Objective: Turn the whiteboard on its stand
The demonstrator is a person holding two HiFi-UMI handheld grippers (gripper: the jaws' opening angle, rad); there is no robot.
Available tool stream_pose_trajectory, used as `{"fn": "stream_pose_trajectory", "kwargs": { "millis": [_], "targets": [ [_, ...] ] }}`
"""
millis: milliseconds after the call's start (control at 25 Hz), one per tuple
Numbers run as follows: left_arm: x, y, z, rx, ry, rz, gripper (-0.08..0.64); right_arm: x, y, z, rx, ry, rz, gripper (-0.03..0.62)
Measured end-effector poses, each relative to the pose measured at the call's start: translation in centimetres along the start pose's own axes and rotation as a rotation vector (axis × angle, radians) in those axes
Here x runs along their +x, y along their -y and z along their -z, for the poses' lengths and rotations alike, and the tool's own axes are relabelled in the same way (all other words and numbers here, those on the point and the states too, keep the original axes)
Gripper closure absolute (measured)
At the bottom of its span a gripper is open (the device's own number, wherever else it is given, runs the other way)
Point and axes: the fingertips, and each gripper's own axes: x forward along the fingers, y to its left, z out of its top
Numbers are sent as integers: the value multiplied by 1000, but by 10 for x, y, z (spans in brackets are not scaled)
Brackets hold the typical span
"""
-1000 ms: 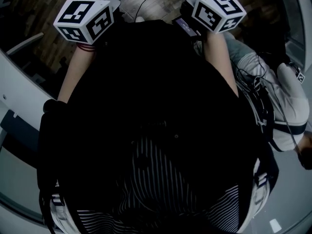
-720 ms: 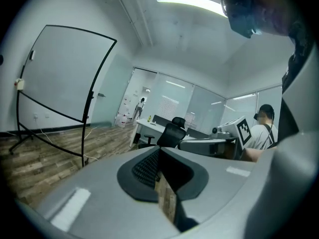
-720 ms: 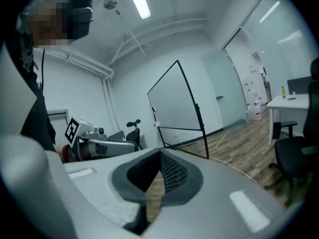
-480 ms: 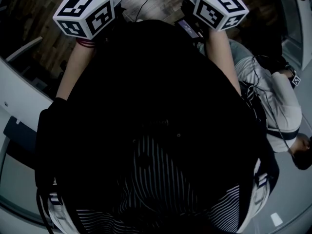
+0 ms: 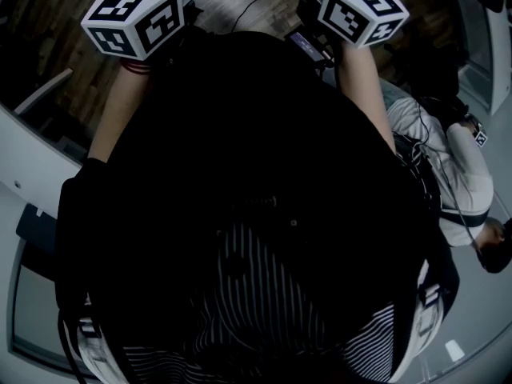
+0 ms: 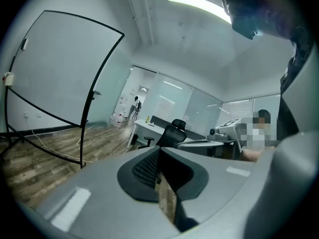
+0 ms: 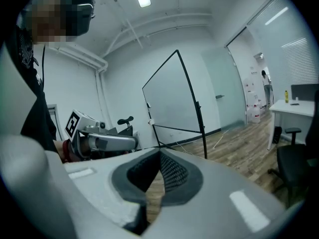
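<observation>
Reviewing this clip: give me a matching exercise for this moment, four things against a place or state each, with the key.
Things:
1. large white whiteboard
2. black swivel office chair
3. long white ceiling light strip
4. left hand-held gripper

Places or states:
a. jaws together, nothing between them
b. lit, overhead
c. held in a black tubular stand by the pale wall
d. next to a white desk

Pairs: 1-c, 2-d, 3-b, 4-a.
</observation>
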Motion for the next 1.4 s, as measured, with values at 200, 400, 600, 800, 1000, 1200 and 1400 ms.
{"fn": "stream_pose_trajectory", "kwargs": {
  "millis": [200, 400, 600, 800, 1000, 1200, 1400],
  "targets": [
    [-10, -50, -10, -22, -3, 0, 558, 50, -4, -13, 34, 5, 9, 592],
    [-22, -119, -30, -47, 6, -19, 560, 112, -7, -30, 32, -27, 17, 592],
    [-39, -168, -51, -52, 63, -25, 558, 160, -12, -44, 32, -42, 40, 592],
    [-48, -173, -58, -40, 80, -40, 558, 163, -14, -47, 24, -50, 47, 592],
    [-71, -219, -57, -84, 76, -53, 558, 215, -27, -55, 9, -91, 31, 592],
    [-81, -243, -57, -117, 89, -85, 558, 238, -25, -55, 31, -118, 30, 592],
    [-86, -245, -54, -125, 84, -94, 558, 242, -30, -57, 31, -120, 11, 592]
  ]
}}
